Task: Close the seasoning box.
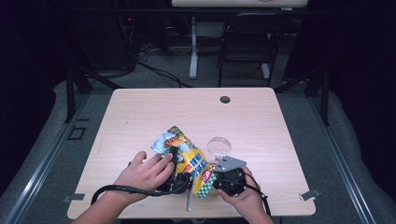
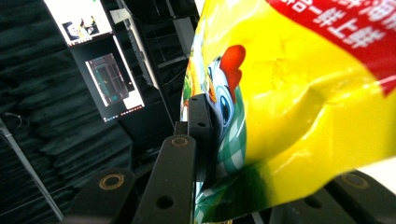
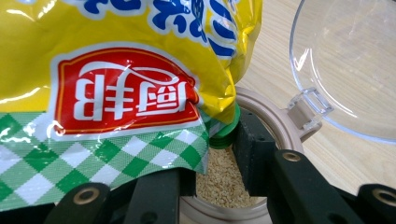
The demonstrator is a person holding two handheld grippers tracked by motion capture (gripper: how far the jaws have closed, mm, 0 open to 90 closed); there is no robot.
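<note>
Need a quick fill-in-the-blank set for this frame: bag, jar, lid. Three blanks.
1. The left gripper clamps a bag whose main colour is ____.
2. The pale granules lie inside the ____.
3. The clear lid hinged to the jar stands ____.
Missing words: yellow; jar; open.

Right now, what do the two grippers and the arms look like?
Both grippers are black. The left gripper trails a black cable looping past the bare forearm. The right gripper has a round body topped by a grey three-cornered plate. Jaws are flat black bars with round rivets. No sleeves visible.
</note>
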